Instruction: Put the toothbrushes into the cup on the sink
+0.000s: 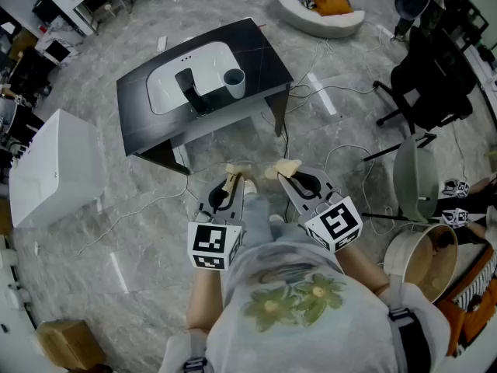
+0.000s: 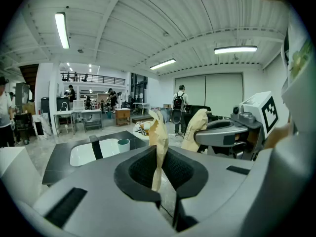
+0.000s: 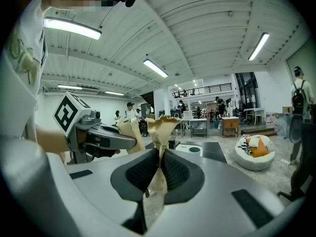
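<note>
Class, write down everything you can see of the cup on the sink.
The cup is a small, plain tumbler, pale greenish-grey, smooth like plastic. It stands upright, mouth open, dark inside, with nothing sticking out. It sits at the right end of the white basin in the head view, on the black sink top, next to a black fitting. Only the sink top touches it.

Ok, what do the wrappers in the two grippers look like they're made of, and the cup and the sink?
Left wrapper and right wrapper: tan paper by the look, matte, creased, ragged tops. Cup: smooth, pale; plastic or ceramic, can't tell. Sink: glossy white basin, probably ceramic, in a dark, faintly veined top.
</note>
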A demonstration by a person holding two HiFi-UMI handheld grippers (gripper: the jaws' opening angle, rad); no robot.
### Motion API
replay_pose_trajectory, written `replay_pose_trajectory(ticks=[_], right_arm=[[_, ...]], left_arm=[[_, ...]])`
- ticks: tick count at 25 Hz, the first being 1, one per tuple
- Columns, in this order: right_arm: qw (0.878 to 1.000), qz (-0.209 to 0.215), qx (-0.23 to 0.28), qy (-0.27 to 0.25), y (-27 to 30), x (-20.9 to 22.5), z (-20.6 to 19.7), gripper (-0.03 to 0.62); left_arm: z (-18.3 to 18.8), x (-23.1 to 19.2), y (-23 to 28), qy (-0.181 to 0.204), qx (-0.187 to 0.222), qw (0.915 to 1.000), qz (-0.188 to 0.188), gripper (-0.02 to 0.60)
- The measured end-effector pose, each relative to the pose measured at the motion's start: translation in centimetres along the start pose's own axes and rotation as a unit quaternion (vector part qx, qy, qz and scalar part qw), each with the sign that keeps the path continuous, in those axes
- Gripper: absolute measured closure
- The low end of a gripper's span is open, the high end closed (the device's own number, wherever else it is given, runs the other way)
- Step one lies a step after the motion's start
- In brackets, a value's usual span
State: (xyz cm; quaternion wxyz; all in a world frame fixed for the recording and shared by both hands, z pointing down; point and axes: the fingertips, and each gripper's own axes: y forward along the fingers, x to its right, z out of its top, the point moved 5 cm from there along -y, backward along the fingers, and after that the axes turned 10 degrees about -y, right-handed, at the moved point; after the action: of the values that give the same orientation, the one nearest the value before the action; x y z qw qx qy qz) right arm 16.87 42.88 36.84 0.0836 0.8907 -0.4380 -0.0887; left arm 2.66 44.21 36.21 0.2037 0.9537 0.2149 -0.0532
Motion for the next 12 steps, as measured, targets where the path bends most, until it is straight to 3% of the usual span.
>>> replay_pose_trajectory(ticks=[12], right_arm=[[1.0, -0.012, 0.005, -0.003, 5.3, 3.9, 0.9, 0.539]], left_arm=[[2.5, -5.2, 3.9, -0.015, 0.001, 0.9999, -0.002, 0.54]])
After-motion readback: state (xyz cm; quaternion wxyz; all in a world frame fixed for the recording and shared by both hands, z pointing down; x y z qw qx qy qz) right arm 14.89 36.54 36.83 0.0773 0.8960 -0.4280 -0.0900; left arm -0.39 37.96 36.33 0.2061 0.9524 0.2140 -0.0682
